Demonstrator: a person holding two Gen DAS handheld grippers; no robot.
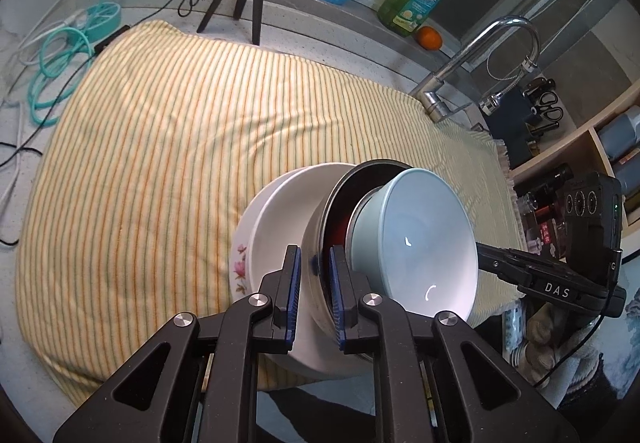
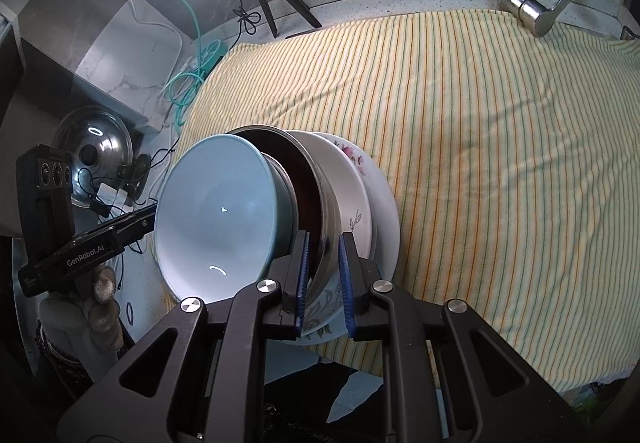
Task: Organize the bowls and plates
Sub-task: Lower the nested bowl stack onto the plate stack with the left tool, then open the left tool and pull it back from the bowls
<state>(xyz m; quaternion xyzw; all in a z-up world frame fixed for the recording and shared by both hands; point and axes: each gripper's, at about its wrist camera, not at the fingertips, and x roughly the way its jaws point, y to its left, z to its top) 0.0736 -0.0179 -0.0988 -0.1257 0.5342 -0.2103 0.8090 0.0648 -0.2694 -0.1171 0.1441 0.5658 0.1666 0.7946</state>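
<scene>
Nested on striped woven cloth (image 1: 168, 147) over bench: glossy pale-blue bowl (image 1: 420, 243) inside steel bowl (image 1: 316, 243), on white floral plates (image 1: 260, 227); left tongs (image 1: 314, 295) and right tongs (image 2: 323, 283) both clenched on steel rim

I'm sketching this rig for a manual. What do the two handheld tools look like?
Both match: black scissor-like linkage arms with silver round pivots and blue ribbed pads. The left tool reads "GenRobot.AI" on its side, the right tool "DAS". Each carries a black camera block with three round lenses; a thin black cable trails from the right one.
</scene>
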